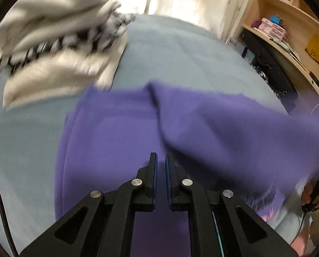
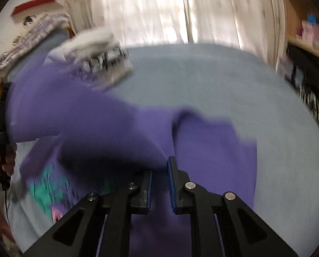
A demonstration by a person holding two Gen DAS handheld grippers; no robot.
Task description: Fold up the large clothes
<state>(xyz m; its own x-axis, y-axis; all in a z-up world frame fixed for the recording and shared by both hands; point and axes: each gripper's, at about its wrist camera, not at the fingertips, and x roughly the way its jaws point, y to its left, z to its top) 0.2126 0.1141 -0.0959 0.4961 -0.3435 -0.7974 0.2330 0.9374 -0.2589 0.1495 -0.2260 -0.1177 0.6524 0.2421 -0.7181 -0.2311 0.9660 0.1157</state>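
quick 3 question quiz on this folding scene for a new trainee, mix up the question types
1. True or false: the purple garment lies on a blue-grey bedcover.
2. Multiple choice: what sits on the bedcover beyond the purple garment in the left wrist view? A) a stack of pale folded clothes B) a laundry basket C) a pair of shoes
3. Short answer: what colour is the print on the garment in the right wrist view?

Key
1. True.
2. A.
3. Teal, with some pink below it; too blurred to read.
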